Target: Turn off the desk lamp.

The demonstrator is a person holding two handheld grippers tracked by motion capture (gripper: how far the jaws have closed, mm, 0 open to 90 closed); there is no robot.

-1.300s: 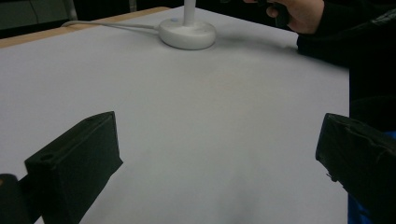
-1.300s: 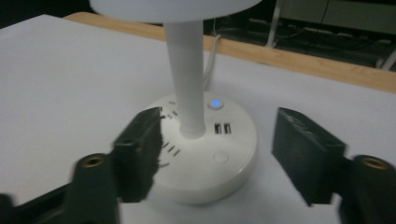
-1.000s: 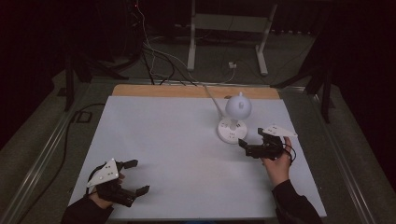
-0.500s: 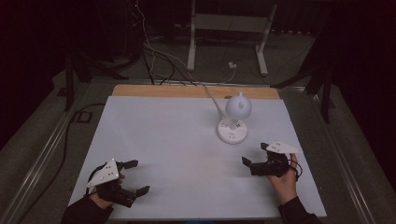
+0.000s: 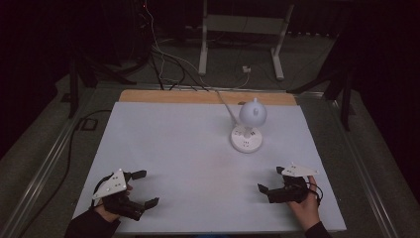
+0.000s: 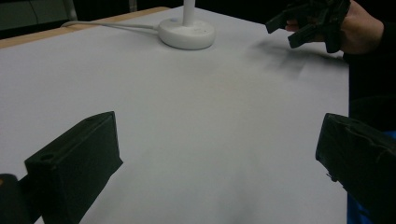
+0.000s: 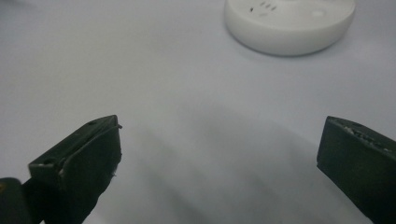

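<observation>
A white desk lamp with a round base stands on the white table at the back right. Its base shows far off in the left gripper view and close up in the right gripper view. My left gripper rests at the near left corner, open and empty. My right gripper sits at the near right, open, with nothing between its jaws, well short of the lamp base. The right gripper also shows in the left gripper view, held by a hand.
The lamp's white cable runs off the table's back edge, past a wooden strip. Behind the table are floor cables and a white metal stand. A metal rail runs along the table's left side.
My right gripper has drawn back from beside the lamp base toward the table's near edge. The left gripper has stayed put.
</observation>
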